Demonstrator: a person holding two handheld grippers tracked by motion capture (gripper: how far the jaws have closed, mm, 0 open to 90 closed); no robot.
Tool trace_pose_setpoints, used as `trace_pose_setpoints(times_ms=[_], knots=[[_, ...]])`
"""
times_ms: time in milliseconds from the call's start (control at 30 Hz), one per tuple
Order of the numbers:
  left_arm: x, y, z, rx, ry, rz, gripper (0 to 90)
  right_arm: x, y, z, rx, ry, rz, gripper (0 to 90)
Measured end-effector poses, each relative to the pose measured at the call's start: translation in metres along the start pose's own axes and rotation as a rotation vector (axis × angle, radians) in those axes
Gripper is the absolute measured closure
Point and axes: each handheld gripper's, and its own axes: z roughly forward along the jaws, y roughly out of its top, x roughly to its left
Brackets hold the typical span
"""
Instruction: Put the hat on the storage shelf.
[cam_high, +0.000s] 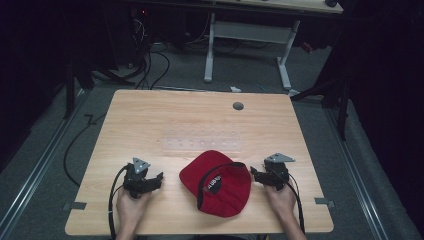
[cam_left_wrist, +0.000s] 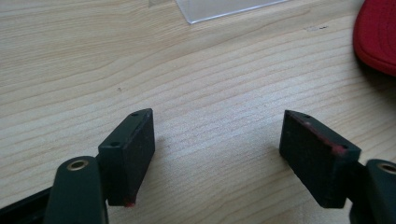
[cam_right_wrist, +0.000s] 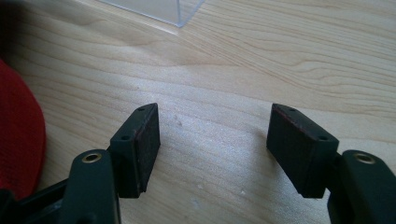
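Hands: your left hand (cam_high: 131, 206) and right hand (cam_high: 281, 200) come in over the near edge of the table, each wrapped around a gripper.
Left gripper: your left gripper (cam_high: 159, 178) rests low on the wood to the left of the cap; in the left gripper view its jaws stand wide apart with bare table between them, gripping nothing.
Right gripper: your right gripper (cam_high: 254, 173) sits just beside the cap's right edge, jaws spread wide and empty in the right gripper view; whether a jaw tip touches the fabric is hard to tell from above.
Cap: red cap (cam_high: 216, 183) lies between your two grippers near the front of the table, upside down as far as the high view shows, with a black inner band showing.
Writing: white lettering runs along that black band, too small to read.
Container: clear plastic tray (cam_high: 202, 145) lies flat just beyond the cap, toward the table's middle; it looks empty, though its see-through walls make that uncertain.
Table: light wood-grain table (cam_high: 150, 115) with a round grey grommet (cam_high: 238, 106) near its far edge.
Room: dark grey floor with black cables (cam_high: 150, 65) trailing on the left, and a white-legged desk (cam_high: 280, 30) standing beyond your table.
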Motion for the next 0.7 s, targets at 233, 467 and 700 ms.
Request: trace_pose_setpoints(times_ms=[233, 467, 700], knots=[[-0.0006, -0.0005, -0.0003, 0.002, -0.006, 0.002, 26.1, 0.0000, 0.0000, 0.0000, 0.000, -0.001, 0.001, 35.0], [-0.0013, -0.0009, -0.0005, 0.001, -0.008, 0.000, 25.7, 0.0004, -0.0001, -0.0001, 0.000, -0.004, 0.005, 35.3], [-0.0024, -0.0019, -0.0015, 0.009, -0.018, 0.009, 25.1, 0.0002, -0.0001, -0.0001, 0.000, -0.003, 0.003, 35.1]])
